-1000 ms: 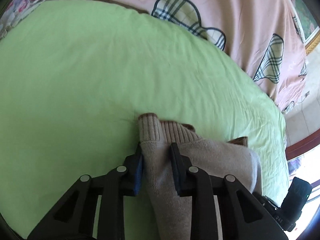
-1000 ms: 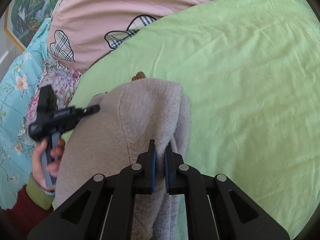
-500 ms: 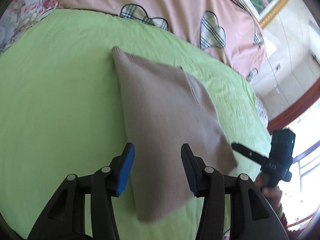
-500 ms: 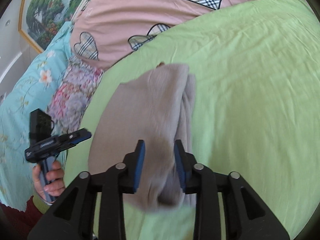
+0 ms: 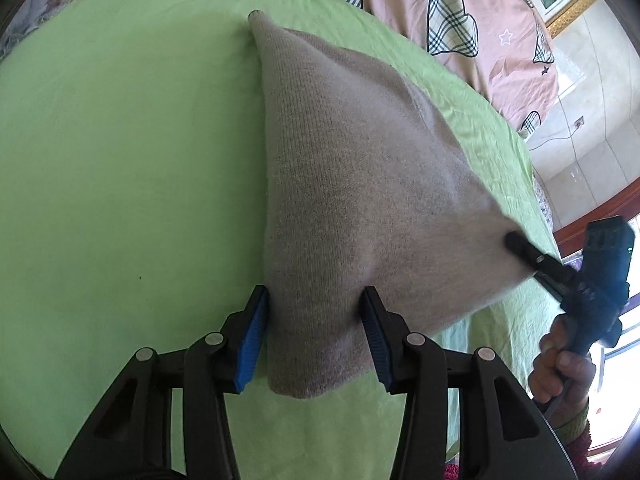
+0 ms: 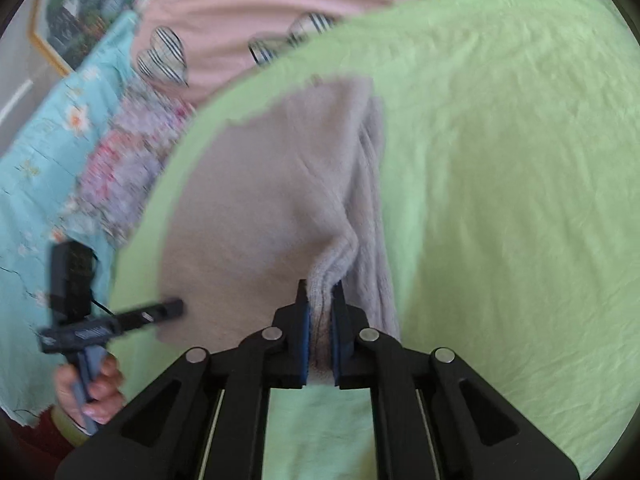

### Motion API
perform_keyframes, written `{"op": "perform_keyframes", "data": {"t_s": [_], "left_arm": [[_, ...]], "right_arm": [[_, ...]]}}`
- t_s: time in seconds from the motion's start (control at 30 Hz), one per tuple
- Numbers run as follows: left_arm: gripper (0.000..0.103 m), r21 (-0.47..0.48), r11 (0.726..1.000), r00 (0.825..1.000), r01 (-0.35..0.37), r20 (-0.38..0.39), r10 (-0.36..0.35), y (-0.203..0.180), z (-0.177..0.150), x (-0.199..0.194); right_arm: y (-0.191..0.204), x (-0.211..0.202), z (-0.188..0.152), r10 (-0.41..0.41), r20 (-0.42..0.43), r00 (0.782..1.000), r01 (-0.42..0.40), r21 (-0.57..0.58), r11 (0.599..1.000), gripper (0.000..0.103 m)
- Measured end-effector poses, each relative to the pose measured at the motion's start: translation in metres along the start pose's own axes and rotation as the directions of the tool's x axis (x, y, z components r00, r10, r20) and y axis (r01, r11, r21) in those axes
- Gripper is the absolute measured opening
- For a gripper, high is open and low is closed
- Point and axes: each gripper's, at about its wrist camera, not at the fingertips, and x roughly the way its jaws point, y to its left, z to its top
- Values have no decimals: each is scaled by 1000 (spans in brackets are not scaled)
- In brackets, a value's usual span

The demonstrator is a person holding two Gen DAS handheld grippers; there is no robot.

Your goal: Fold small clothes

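Note:
A beige knitted sweater (image 5: 360, 160) lies folded on the green bed sheet (image 5: 120, 160). My left gripper (image 5: 314, 320) straddles its near corner. The jaws are closing, and the blue pads stand at either side of the fabric without pinching it. My right gripper (image 6: 320, 304) is shut on a bunched edge of the sweater (image 6: 260, 200). In the left wrist view the right gripper (image 5: 514, 240) pinches the garment's right corner and lifts it slightly. In the right wrist view the left gripper (image 6: 176, 307) sits at the sweater's left edge, held by a hand (image 6: 94, 392).
A pink quilt with plaid hearts (image 5: 460, 20) lies along the far side of the sheet. Floral and light blue bedding (image 6: 60, 160) lies beyond the sheet's left edge in the right wrist view. A framed picture (image 6: 72, 12) hangs behind. Tiled wall and a window frame (image 5: 592, 208) are at right.
My left gripper let go of the ribbed end and drew back, so the sweater now lies stretched out ahead of it. My right gripper opened briefly, then shut again on the edge.

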Motion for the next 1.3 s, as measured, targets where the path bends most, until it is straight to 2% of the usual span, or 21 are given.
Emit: {"op": "perform_keyframes", "data": {"t_s": [0.07,0.13,0.27,0.37,0.4,0.43,0.5,0.57,0.63,0.73,0.8,0.83,0.87,0.97,1.07,1.17,1.27,1.3], "left_arm": [[47,-2,1000,1000,-3,-5,3,2,0,4],[45,-20,1000,1000,0,-21,0,4,-1,8],[45,-24,1000,1000,-5,-30,4,7,-4,15],[47,3,1000,999,-24,-22,24,4,-6,17],[47,11,1000,999,-28,-20,29,3,-6,17],[47,21,999,999,-27,-16,27,1,-7,15],[45,29,999,1000,-15,-13,15,-1,-9,8],[43,46,999,1000,-10,5,10,-4,-12,-4],[43,66,998,999,1,32,-3,-6,-12,-20],[43,95,993,993,68,88,-77,-16,-4,-40],[43,127,983,982,132,121,-148,-27,6,-45],[43,136,981,980,136,125,-153,-30,10,-44],[43,145,982,983,121,122,-139,-34,15,-37],[42,130,988,992,88,78,-98,-29,23,-10],[8,110,994,1000,8,18,-10,-16,25,20],[9,61,997,999,52,12,-52,-6,28,23],[9,96,995,999,11,34,-14,-15,21,13],[13,110,994,999,-2,39,-3,-19,17,8]], "right_arm": [[3,-6,4,-18,19,1000,18,-33,999,8],[-2,7,-2,-88,-22,996,86,-72,994,8],[-24,34,-25,-151,-90,984,145,-75,987,8],[-33,39,-29,-183,-71,980,178,-71,981,9],[-35,39,-27,-184,-71,980,180,-59,982,11],[-35,40,-26,-196,-69,978,192,-56,980,19],[-36,37,-25,-225,-70,972,222,-49,974,29],[-35,26,-24,-211,-78,974,211,-13,977,29],[-31,8,-18,-198,-41,979,198,-6,980,29],[-14,-12,-5,-171,39,985,172,-32,985,29],[1,-15,6,-105,69,992,108,-46,993,29],[8,-13,10,-77,73,994,81,-54,995,29],[19,-5,17,-50,66,997,54,-70,996,29],[31,30,21,-63,4,998,63,-101,993,29],[19,60,13,-131,-84,988,123,-91,988,28],[10,66,12,-130,-70,989,122,-105,987,26],[16,60,11,-126,-59,990,119,-118,986,26],[16,54,9,-124,-55,991,117,-127,985,26]]}}
